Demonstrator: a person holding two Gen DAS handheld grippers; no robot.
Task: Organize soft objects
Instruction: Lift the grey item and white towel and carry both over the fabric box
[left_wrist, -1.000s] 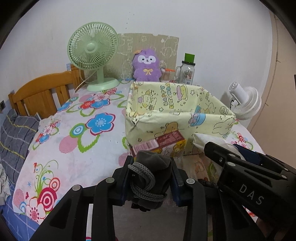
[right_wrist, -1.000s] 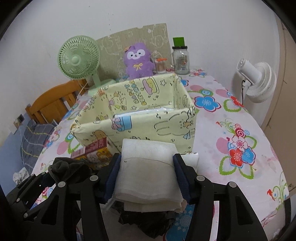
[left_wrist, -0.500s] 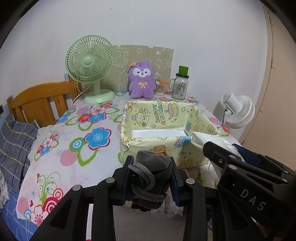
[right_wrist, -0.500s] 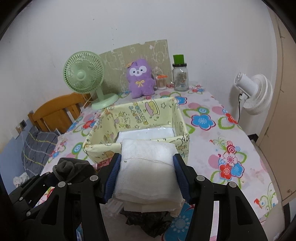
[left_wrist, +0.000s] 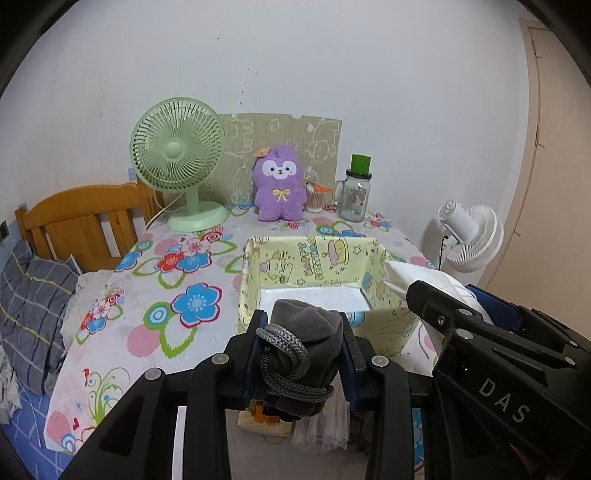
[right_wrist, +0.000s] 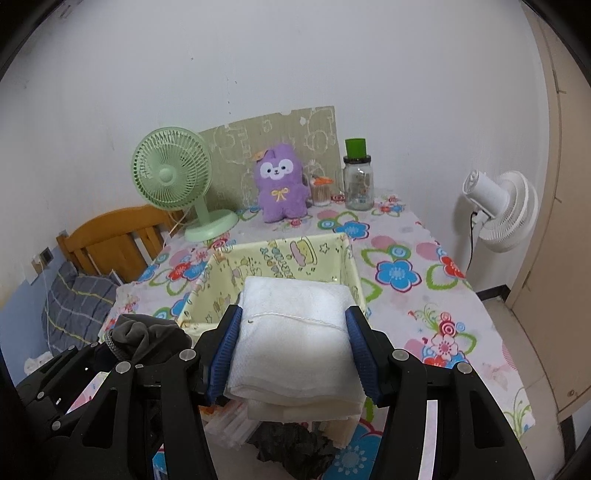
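Note:
My left gripper (left_wrist: 301, 349) is shut on a dark grey drawstring pouch (left_wrist: 301, 339) and holds it above the table's near edge, in front of the yellow cartoon-print fabric box (left_wrist: 314, 258). My right gripper (right_wrist: 295, 349) is shut on a folded white cloth (right_wrist: 295, 332), held high before the same box (right_wrist: 284, 258). The right gripper and its cloth (left_wrist: 417, 277) show at the right of the left wrist view. The pouch (right_wrist: 144, 334) shows at the lower left of the right wrist view. A white sheet lies in the box bottom.
A floral tablecloth (left_wrist: 184, 280) covers the table. At the back stand a green fan (left_wrist: 177, 155), a purple plush (left_wrist: 280, 184) and a green-lidded jar (left_wrist: 356, 192). A white fan (left_wrist: 469, 236) stands at the right. A wooden chair (left_wrist: 85, 218) is at the left. Small packets lie under the grippers.
Both grippers have risen and pulled back from the box with their loads. The box now looks smaller and lower, and its inside shows.

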